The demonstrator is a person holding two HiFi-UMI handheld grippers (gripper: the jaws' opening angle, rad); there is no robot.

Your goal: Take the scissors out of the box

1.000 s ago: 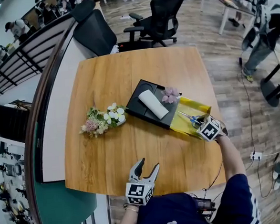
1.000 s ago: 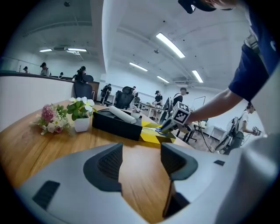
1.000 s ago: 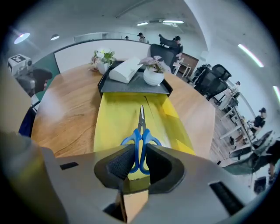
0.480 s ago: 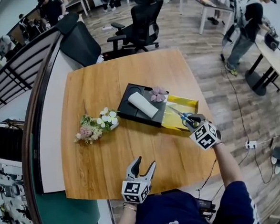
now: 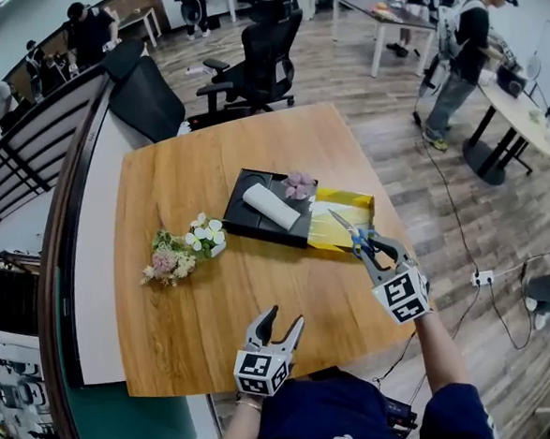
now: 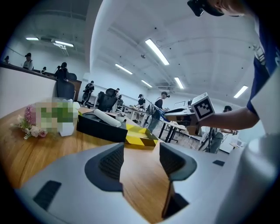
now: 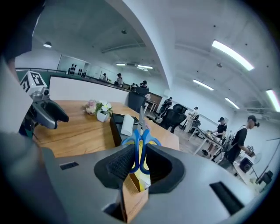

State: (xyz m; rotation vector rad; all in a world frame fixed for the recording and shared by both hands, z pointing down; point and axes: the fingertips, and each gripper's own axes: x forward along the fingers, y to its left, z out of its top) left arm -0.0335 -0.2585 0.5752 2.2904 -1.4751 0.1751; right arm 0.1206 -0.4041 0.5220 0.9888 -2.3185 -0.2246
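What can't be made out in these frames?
- Right gripper view: lower handles of the scissors, hidden between the fingers of the right gripper.
- Left gripper view: flowers, mostly under a mosaic patch.
- Left gripper view: inside of the yellow box, hidden by its own wall.

Blue handles mark the scissors (image 5: 354,238); the box (image 5: 349,204) is yellow, striped black, the tray (image 5: 242,221) black, its roll (image 5: 270,206) white. I see black-and-white square markers on my left gripper (image 5: 287,316) and right gripper (image 5: 376,251). The table (image 5: 214,293) shows warm brown woodgrain, the flowers (image 5: 185,248) pink and white.
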